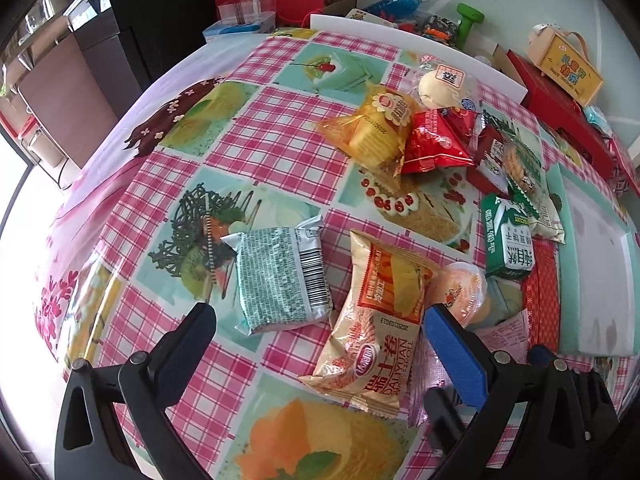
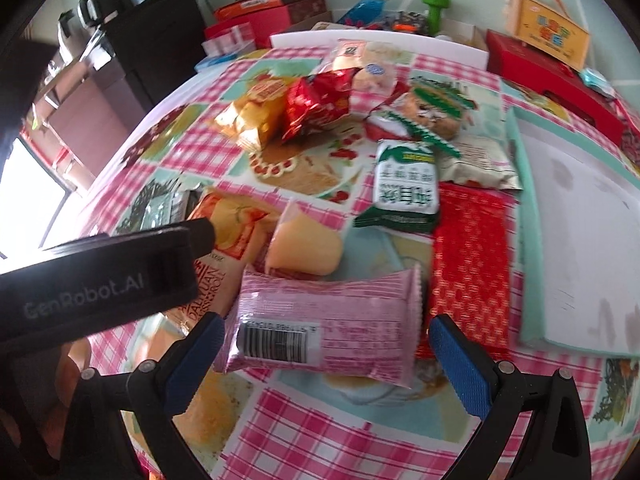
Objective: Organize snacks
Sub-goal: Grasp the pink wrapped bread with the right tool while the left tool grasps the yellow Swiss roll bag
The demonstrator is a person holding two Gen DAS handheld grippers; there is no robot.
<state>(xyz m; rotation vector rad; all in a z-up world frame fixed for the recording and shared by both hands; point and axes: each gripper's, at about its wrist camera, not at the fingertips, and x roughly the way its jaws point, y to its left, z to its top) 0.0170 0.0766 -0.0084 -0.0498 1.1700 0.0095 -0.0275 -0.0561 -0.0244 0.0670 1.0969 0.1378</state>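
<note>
Snack packets lie scattered on a pink checked tablecloth (image 1: 264,140). My left gripper (image 1: 320,320) is open above a silver-green packet (image 1: 280,280) and an orange swiss-roll packet (image 1: 380,320). My right gripper (image 2: 324,336) is open with a pink packet (image 2: 324,324) lying between its fingers, untouched by the pads as far as I can tell. An orange jelly cup (image 2: 304,244) sits just beyond the pink packet. A green biscuit packet (image 2: 404,188), red packets (image 2: 316,104) and a yellow packet (image 2: 252,116) lie farther back. The left gripper's body (image 2: 100,280) shows at left in the right wrist view.
A white tray with a mint rim (image 2: 580,220) sits at the right. A red patterned packet (image 2: 472,264) lies beside it. Red boxes (image 1: 560,108), a yellow carry box (image 1: 568,68), a green dumbbell (image 1: 470,24) and a dark cabinet (image 1: 160,12) stand beyond the table.
</note>
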